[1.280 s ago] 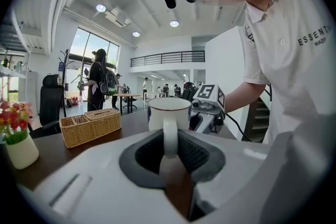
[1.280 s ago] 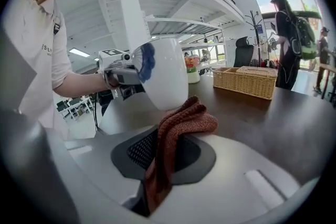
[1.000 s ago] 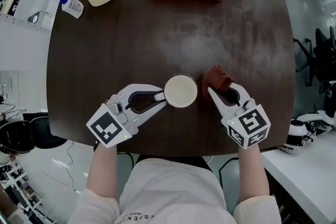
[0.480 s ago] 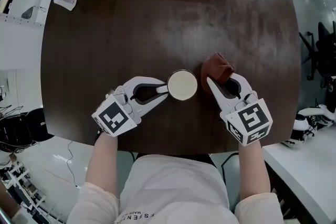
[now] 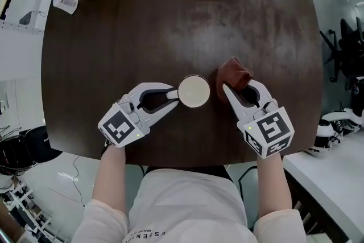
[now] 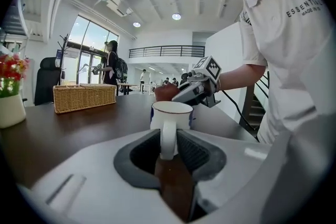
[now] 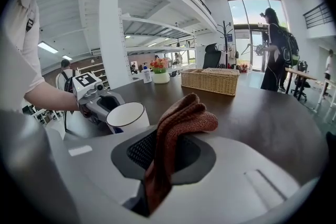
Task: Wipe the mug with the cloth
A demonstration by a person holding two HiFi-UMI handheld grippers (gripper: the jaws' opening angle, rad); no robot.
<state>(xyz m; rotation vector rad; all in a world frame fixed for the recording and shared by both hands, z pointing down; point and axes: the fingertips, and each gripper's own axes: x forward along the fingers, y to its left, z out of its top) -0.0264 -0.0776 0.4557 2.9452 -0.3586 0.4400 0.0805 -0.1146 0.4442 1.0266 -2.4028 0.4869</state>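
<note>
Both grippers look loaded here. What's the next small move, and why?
Probably bring the right gripper toward the mug and press the cloth against its side. The left gripper is shut on the handle, steadying it, and the cloth sits beside the mug, apparently not touching.

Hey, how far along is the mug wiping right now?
Done: both grasps. The left gripper is shut on the handle of the mug, and the right gripper is shut on the brown cloth. In hand: the cloth is held just right of the mug, apparently not touching it. Left: all the wiping itself.
</note>
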